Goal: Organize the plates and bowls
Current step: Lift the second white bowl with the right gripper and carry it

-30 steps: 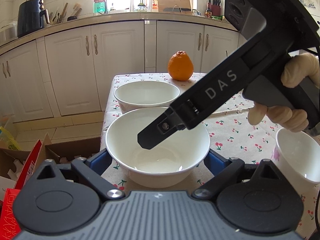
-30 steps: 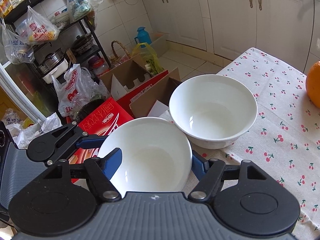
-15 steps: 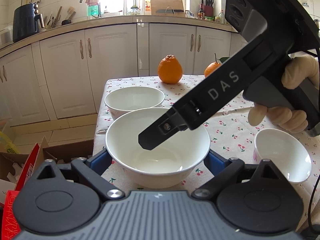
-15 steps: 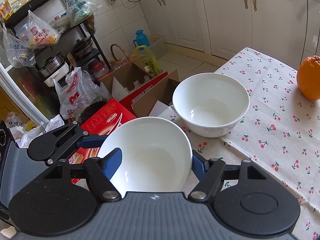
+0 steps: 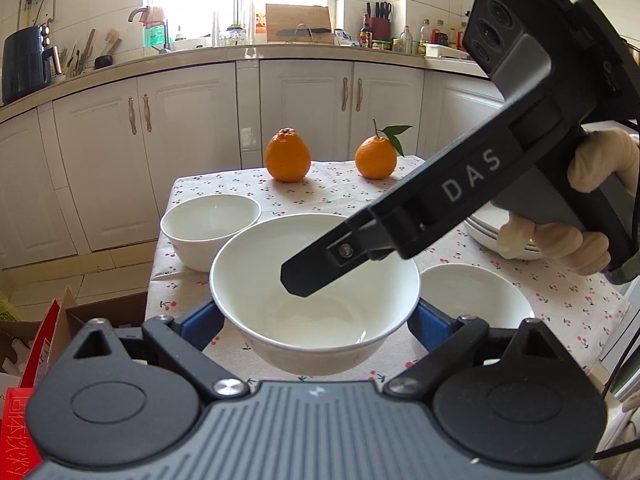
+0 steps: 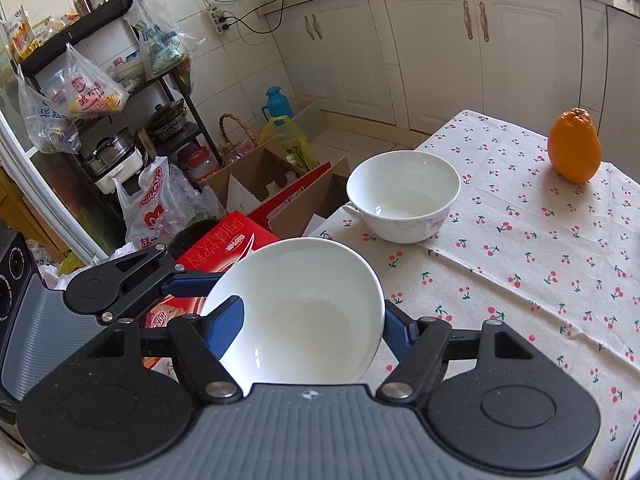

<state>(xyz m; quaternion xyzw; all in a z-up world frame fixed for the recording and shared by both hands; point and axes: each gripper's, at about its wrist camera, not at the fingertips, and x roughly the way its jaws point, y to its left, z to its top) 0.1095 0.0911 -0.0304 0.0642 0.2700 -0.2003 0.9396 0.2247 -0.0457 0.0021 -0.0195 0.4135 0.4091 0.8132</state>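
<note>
While both grippers' fingers [image 5: 198, 322] clamp one white bowl [image 5: 314, 292] aloft, stacking looks underway; next, lower it into the second bowl [image 5: 210, 226] at eleven o'clock.

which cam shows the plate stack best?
Left wrist view: the plate stack shows at the right table edge, mostly hidden behind the right gripper's handle and the hand. Right wrist view shows none of it.
</note>
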